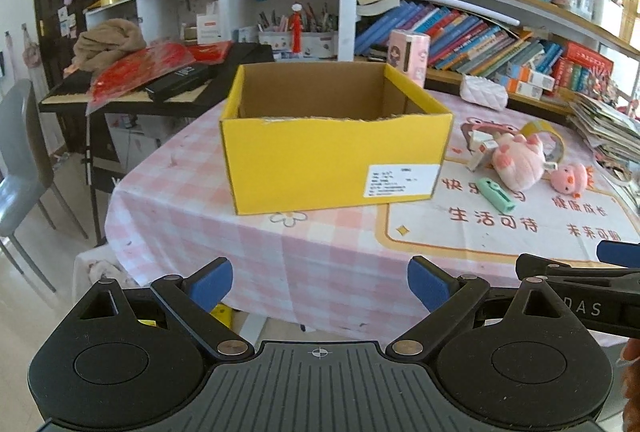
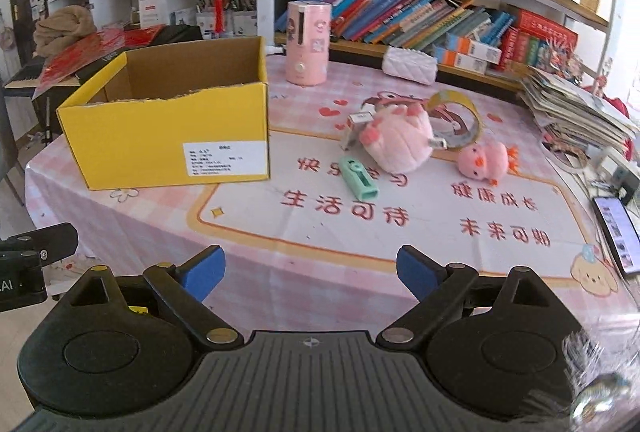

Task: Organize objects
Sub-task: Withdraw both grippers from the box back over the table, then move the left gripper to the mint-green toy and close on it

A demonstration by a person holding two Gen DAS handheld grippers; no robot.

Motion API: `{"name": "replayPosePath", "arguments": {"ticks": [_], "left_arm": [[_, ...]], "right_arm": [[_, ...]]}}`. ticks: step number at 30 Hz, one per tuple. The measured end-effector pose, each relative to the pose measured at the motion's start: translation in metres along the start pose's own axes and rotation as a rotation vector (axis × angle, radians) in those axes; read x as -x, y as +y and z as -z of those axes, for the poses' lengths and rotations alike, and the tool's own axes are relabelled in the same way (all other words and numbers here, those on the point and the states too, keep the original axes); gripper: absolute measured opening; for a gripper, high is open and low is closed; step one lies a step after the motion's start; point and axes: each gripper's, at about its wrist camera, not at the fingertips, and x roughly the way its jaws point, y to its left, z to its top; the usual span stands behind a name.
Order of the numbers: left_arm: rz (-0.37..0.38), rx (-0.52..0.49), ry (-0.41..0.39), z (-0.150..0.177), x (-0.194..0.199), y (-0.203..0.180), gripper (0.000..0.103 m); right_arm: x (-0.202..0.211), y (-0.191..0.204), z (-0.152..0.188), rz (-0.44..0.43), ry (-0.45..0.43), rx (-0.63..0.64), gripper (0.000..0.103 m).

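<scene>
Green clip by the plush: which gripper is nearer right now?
Right. The right gripper faces the green clip almost head-on across bare tablecloth. The left gripper sits in front of the yellow box, the clip off to its right.

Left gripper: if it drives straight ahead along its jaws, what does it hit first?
Most likely the yellow box. The left gripper, jaws open and empty, points at its near wall across bare tablecloth. Height is unclear, so it might meet the table edge first.

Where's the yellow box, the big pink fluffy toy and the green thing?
yellow box (image 2: 160, 136): right wrist view, front wall.
big pink fluffy toy (image 2: 398, 144): right wrist view, body.
green thing (image 2: 359, 178): right wrist view, middle.
</scene>
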Motion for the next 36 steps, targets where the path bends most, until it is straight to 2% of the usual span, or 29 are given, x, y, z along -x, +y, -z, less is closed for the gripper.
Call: {"name": "replayPosePath", "arguments": {"ticks": [9,24,36], "left_arm": [[0.060,-0.040,0.012,0.004,-0.001,-0.021,0.096],[0.190,-0.140,0.027,-0.007,-0.021,-0.075,0.096],[0.211,-0.157,0.051,-0.030,-0.053,-0.116,0.096]], "right_arm": [[0.010,-0.017,0.014,0.048,0.015,-0.026,0.093],[0.012,-0.070,0.025,0.178,0.044,-0.140,0.095],[-0.014,-0.114,0.008,0.220,0.078,-0.177,0.095]]}}
